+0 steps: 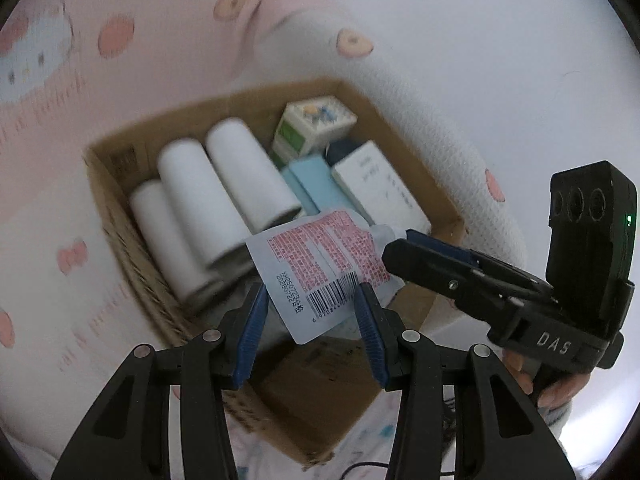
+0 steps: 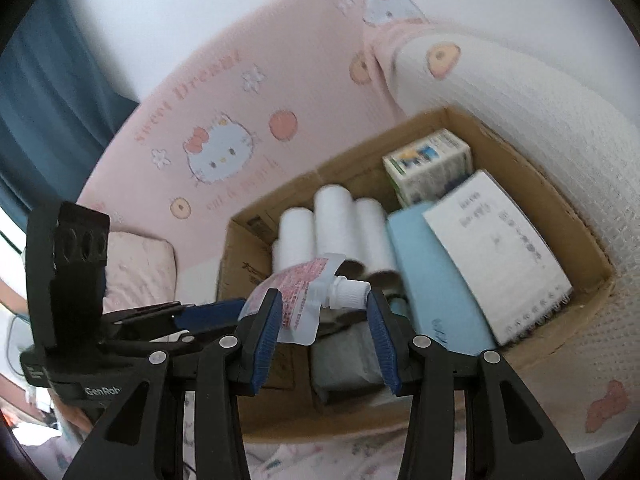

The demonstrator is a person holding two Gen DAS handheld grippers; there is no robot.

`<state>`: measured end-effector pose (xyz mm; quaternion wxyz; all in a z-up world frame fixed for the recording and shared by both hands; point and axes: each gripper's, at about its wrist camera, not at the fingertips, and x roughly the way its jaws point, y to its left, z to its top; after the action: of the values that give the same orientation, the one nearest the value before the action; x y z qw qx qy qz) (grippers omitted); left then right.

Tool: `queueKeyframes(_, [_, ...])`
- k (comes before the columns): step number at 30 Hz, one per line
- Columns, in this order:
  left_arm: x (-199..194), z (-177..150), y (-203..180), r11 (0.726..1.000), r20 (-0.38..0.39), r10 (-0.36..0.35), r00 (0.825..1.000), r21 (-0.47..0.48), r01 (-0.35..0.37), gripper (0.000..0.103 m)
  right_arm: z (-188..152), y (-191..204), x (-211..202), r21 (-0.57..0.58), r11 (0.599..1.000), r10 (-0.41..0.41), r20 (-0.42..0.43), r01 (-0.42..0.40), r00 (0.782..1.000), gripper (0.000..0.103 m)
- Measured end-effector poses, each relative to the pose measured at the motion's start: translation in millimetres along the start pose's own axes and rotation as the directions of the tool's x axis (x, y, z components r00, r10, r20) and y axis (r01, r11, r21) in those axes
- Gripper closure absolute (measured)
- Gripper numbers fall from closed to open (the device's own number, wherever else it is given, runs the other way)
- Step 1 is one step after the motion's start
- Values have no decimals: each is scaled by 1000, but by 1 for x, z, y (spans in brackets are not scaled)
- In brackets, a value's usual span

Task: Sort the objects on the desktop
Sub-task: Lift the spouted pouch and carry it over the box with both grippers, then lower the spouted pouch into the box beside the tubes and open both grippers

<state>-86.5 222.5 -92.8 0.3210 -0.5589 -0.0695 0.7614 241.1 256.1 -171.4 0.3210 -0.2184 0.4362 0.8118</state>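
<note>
A white spouted pouch (image 1: 320, 268) with red print and a barcode hangs over an open cardboard box (image 1: 384, 120). My left gripper (image 1: 312, 300) has its blue pads either side of the pouch's bottom end, which spans the gap. My right gripper (image 2: 324, 304) is around the pouch's white screw cap (image 2: 346, 295); whether its pads touch the cap is unclear. The right gripper also shows in the left wrist view (image 1: 404, 240), reaching in from the right. The pouch shows in the right wrist view (image 2: 298, 300) too.
In the box lie white paper rolls (image 1: 208, 200), a green-and-white carton (image 1: 312, 124), a light blue box (image 1: 320, 188), a white spiral notebook (image 2: 500, 248) and a grey packet (image 2: 344, 364). Pink cartoon-print bedding (image 2: 224, 120) and a white quilted cover (image 2: 520, 92) surround the box.
</note>
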Motion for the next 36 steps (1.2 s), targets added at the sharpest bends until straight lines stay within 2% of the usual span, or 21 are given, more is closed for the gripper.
queueKeyframes(4, [17,1,3,999,-59,-9,998,-45,6,54,1,-17,10,55,998,-1,-91,6,996,63])
queueKeyframes(9, [23,4,-3,999,-79,32,996,-4,-32,54,3,-29,21,97,995,-13,-154,29,988,69])
queueKeyframes(11, [26,7,-10,997,-90,69,994,30,-67,54,5,-30,25,90,995,-32,-169,48,985,70])
queueKeyframes(14, [29,7,-25,984,-70,133,989,130,-124,54,8,-33,27,100,994,-30,-196,50,980,70])
queueKeyframes(21, [52,8,-33,973,-128,134,983,206,-106,54,13,-43,19,95,992,-64,-222,87,973,70])
queueKeyframes(25, [71,9,-28,973,-199,132,971,213,-89,54,14,-47,24,77,992,-80,-261,104,962,70])
queueKeyframes(28, [88,8,-25,969,-262,143,955,232,-82,54,16,-50,26,92,991,-70,-273,98,959,70])
queueKeyframes(30, [93,9,-19,979,-293,105,950,196,-48,54,18,-50,25,97,992,-50,-261,78,964,70])
queueKeyframes(32, [96,12,-12,984,-304,106,947,171,-55,54,19,-48,29,82,990,-85,-277,111,957,71])
queueKeyframes(33, [98,12,-9,981,-309,140,941,174,-89,54,18,-46,33,68,990,-98,-290,122,952,73])
queueKeyframes(34, [101,12,-5,975,-319,182,930,180,-129,54,18,-45,37,71,991,-89,-303,116,949,80])
queueKeyframes(36, [101,11,-6,971,-315,194,929,197,-136,54,16,-43,45,77,995,-40,-330,69,943,88])
